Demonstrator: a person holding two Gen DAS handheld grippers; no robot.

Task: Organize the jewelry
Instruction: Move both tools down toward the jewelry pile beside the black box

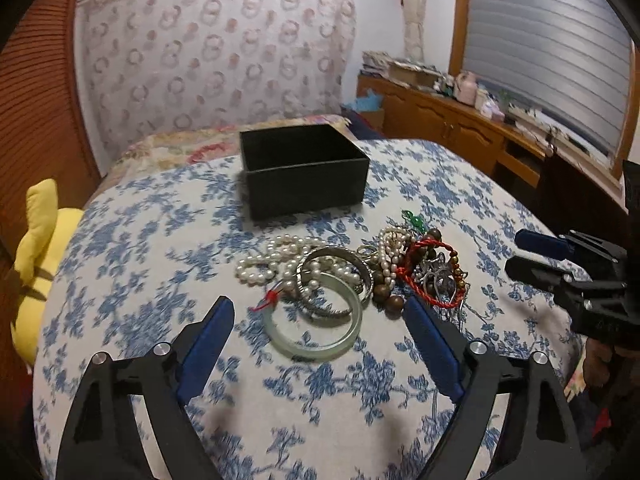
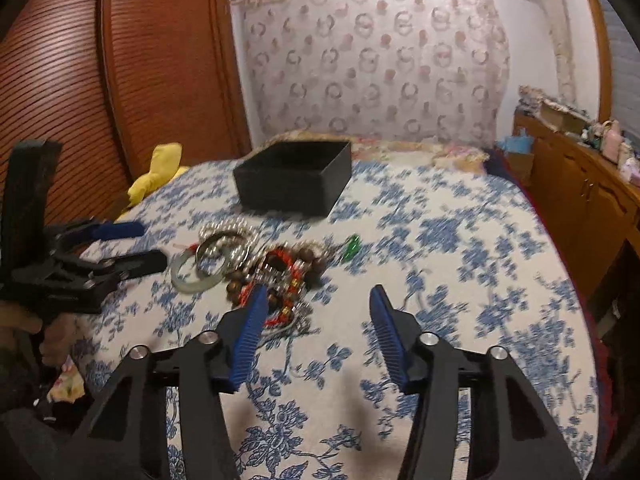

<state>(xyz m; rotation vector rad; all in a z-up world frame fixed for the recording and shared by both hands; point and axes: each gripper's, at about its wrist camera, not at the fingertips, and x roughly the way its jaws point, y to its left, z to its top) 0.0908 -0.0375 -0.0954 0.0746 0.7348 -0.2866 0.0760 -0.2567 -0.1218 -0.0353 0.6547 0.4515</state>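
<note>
A pile of jewelry lies on the blue-flowered bedspread (image 1: 140, 240): a pale green bangle (image 1: 316, 346), a silver bangle (image 1: 362, 266), a pearl necklace (image 1: 264, 260), brown wooden beads (image 1: 394, 304), a red cord bracelet (image 1: 424, 276) and a green piece (image 1: 416, 220). An open black box (image 1: 304, 172) stands behind it, and shows in the right wrist view (image 2: 292, 180). My left gripper (image 1: 320, 312) is open, its fingers on either side of the green bangle, just above it. My right gripper (image 2: 316, 300) is open and empty, right of the pile (image 2: 276, 276).
A yellow soft toy (image 1: 36, 248) lies at the bed's left edge. A wooden wardrobe (image 2: 100, 80) stands on the left, a wooden cabinet (image 1: 460, 128) with clutter on the right. A padded headboard (image 1: 216, 60) stands behind the box.
</note>
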